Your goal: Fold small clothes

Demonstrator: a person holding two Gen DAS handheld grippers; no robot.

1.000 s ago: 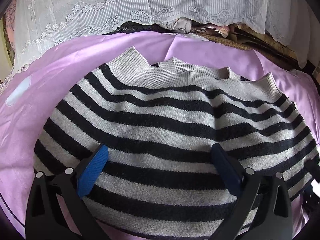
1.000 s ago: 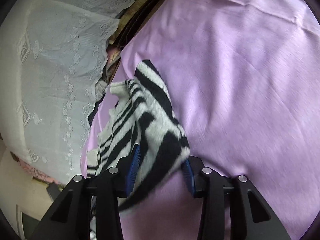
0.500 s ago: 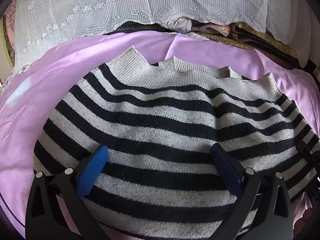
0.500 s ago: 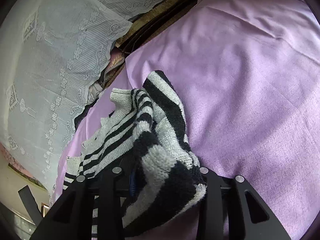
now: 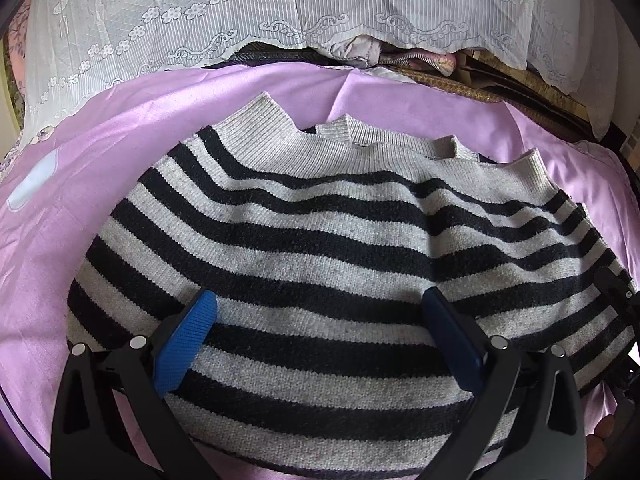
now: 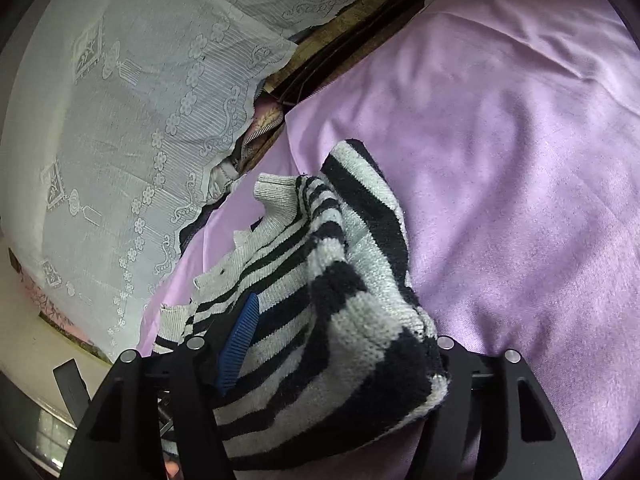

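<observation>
A grey and black striped knit sweater lies spread on a lilac sheet, its ribbed edge toward the far side. My left gripper is open, its blue pads wide apart just over the near part of the sweater. In the right wrist view my right gripper has its jaws spread, with a bunched fold of the sweater lying between them. The left blue pad shows; the right pad is hidden under the knit. The right gripper also shows at the right edge of the left wrist view.
A white lace cloth covers piled things behind the sheet, with a dark gap and folded fabrics under its hem. The lilac sheet stretches to the right of the sweater. A pale ledge is at the left.
My right gripper opened from a tight grip on the sweater's fold and carried it in over the sweater body; the fold now lies bunched between the wide jaws. The left gripper stayed still.
</observation>
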